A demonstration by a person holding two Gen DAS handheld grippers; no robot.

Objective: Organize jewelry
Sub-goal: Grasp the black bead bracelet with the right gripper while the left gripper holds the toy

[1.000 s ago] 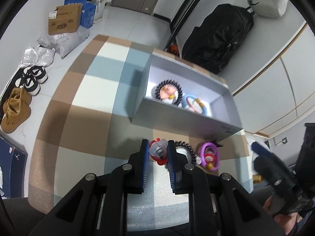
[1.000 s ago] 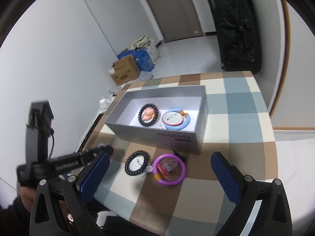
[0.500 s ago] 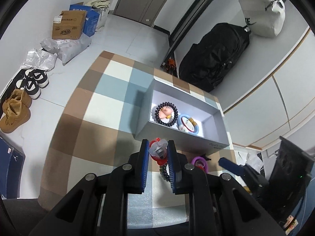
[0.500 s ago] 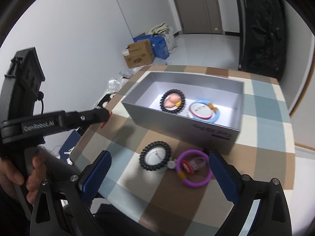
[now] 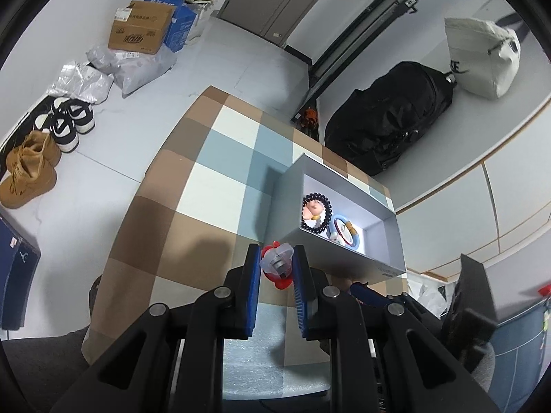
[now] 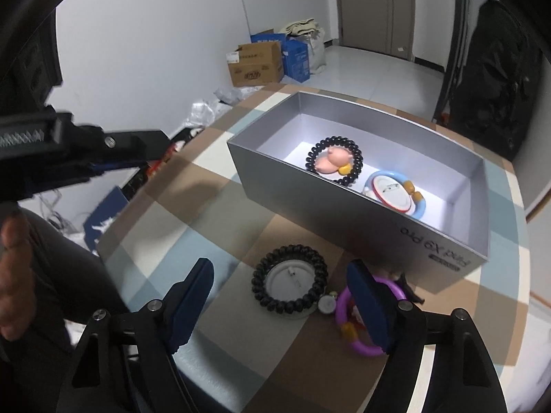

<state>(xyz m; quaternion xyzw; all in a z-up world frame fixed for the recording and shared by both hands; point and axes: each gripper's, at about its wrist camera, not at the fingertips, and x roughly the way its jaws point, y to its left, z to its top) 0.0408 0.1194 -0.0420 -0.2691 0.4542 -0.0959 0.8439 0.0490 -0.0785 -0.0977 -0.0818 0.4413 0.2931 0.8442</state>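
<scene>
While my left gripper (image 5: 275, 268) sits low in the middle of the left wrist view, its blue pads are pressed together on a small red and clear trinket (image 5: 277, 263), which hangs above the checked tablecloth (image 5: 193, 189) just short of the grey box's near corner. Left of it, at the far left of that frame, tan boots (image 5: 27, 168) and black-and-white sneakers (image 5: 69, 124) stand on the floor, with a cardboard carton (image 5: 141, 27) in the upper left. Right of the trinket, the open grey box (image 5: 389, 234) holds a black bead bracelet (image 5: 316, 213) around a pink charm, and just beside it a light blue ring (image 5: 344, 230). At the upper right a black bag (image 5: 389, 124) leans on the wall under a white tote (image 5: 482, 58). In the right wrist view, my left gripper (image 6: 103, 151) reaches in from the left edge, too blurred there to read its pads. Lower down, my right gripper (image 6: 279, 296) has its jaws closing, still spread, on either side of a second black bead bracelet (image 6: 289, 285) that lies flat on the cloth; the pads do not touch it. Just right of that bracelet, partly behind my right finger (image 6: 368, 306), lies a purple ring (image 6: 365, 344), close under the box's front wall (image 6: 344, 213).
</scene>
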